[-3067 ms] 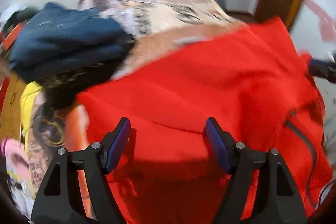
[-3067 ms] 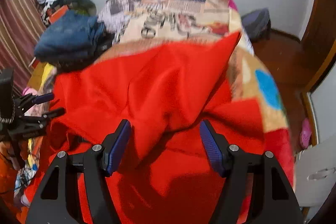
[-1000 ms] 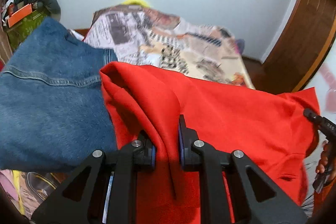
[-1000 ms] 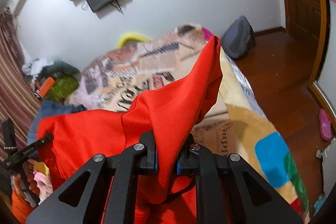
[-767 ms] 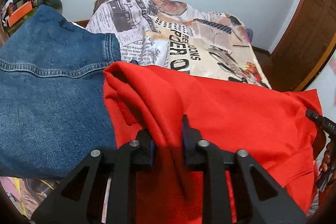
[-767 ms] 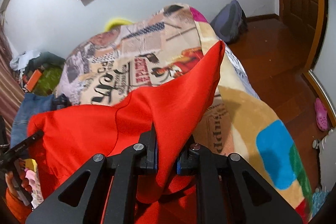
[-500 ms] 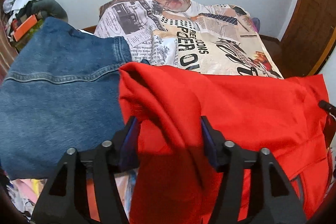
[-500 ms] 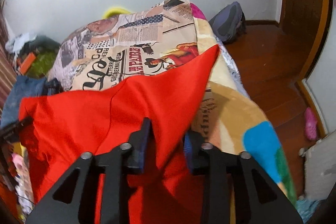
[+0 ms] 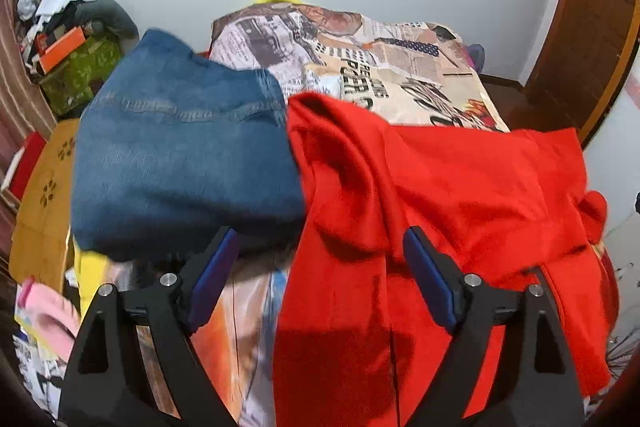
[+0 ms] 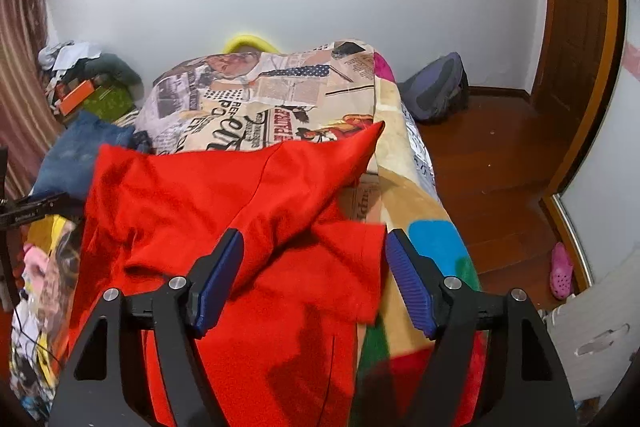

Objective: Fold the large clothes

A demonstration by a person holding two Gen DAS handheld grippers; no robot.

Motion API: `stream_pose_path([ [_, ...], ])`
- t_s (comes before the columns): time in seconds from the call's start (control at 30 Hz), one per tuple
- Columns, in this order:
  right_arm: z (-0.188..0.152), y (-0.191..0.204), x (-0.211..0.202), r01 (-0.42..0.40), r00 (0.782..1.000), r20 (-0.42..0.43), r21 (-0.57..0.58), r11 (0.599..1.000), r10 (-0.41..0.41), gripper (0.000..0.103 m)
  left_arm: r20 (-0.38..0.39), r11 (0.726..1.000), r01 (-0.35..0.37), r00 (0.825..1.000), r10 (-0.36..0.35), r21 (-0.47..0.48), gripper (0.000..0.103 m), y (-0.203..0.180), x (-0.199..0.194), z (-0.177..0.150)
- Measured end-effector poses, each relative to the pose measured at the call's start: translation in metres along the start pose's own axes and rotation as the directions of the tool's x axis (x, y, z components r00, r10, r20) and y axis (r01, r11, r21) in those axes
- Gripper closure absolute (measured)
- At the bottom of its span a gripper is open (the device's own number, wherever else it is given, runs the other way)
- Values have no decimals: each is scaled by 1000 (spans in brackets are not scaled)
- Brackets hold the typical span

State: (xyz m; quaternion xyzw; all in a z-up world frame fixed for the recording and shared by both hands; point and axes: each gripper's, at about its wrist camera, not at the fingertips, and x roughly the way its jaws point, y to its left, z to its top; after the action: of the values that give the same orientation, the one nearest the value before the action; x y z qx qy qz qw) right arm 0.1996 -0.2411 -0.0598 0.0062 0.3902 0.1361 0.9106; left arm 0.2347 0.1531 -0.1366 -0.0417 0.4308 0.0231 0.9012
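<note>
A large red garment (image 9: pixel 460 195) lies spread on the bed, folded over itself, its far edge bunched beside the blue jeans. It also shows in the right wrist view (image 10: pixel 224 211), with one pointed corner reaching toward the bed's right side. My left gripper (image 9: pixel 320 279) is open and empty, just above the garment's left edge. My right gripper (image 10: pixel 314 283) is open and empty, over the garment's right flap. The left gripper's tip (image 10: pixel 36 211) shows at the far left of the right wrist view.
Folded blue jeans (image 9: pixel 180 155) lie left of the garment. The bed has a newspaper-print blanket (image 10: pixel 260 99). Clutter (image 9: pixel 68 43) is piled at the back left. A backpack (image 10: pixel 436 91) and a pink shoe (image 10: pixel 562 271) sit on the wooden floor to the right.
Both grippers were shut on the red garment and held it up. They lowered it onto the bed, opened and let go, then drew back.
</note>
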Motion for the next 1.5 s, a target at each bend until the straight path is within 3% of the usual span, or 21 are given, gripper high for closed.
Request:
stream_pose_path([
  [0.37,-56,10,-14,12,996,-87,23,1000,-10,33,-157,999,32,987,-37,-32,19,23,-2,-78],
  [0.53,-88,6,-5,13,985,-174,85,996,2,33,-257,997,58,964,-70,-53,19,28,13,-118],
  [0.7,-123,0,11,-9,958,-278,192,981,63,33,-334,988,108,932,-139,-109,19,29,28,-148],
  [0.87,-136,-5,11,-23,963,-252,261,965,91,31,-336,948,174,905,-260,-265,18,41,39,-167],
  [0.97,-135,-5,11,-33,966,-238,289,957,105,29,-311,892,238,876,-368,-384,18,51,44,-173],
  [1.0,-135,-4,12,-34,968,-230,292,956,105,33,-303,883,248,873,-382,-398,19,53,44,-174],
  [1.03,-134,-3,12,-38,969,-224,292,956,107,35,-295,880,256,873,-388,-400,21,52,43,-174],
  [1.1,-133,0,12,-35,971,-215,293,955,101,49,-284,882,280,872,-399,-380,40,49,38,-173],
  [1.13,-133,0,11,-37,971,-214,295,955,103,53,-280,886,293,872,-402,-360,43,46,33,-170],
  [1.2,-133,-1,9,-46,972,-207,306,951,113,72,-270,899,306,879,-393,-313,63,37,26,-163],
  [1.3,-132,-10,6,-63,972,-189,348,935,136,85,-255,911,322,887,-385,-257,92,25,13,-153],
  [1.5,-124,-7,-4,-58,981,-154,332,941,114,89,-165,900,378,895,-415,-218,100,18,-11,-123],
])
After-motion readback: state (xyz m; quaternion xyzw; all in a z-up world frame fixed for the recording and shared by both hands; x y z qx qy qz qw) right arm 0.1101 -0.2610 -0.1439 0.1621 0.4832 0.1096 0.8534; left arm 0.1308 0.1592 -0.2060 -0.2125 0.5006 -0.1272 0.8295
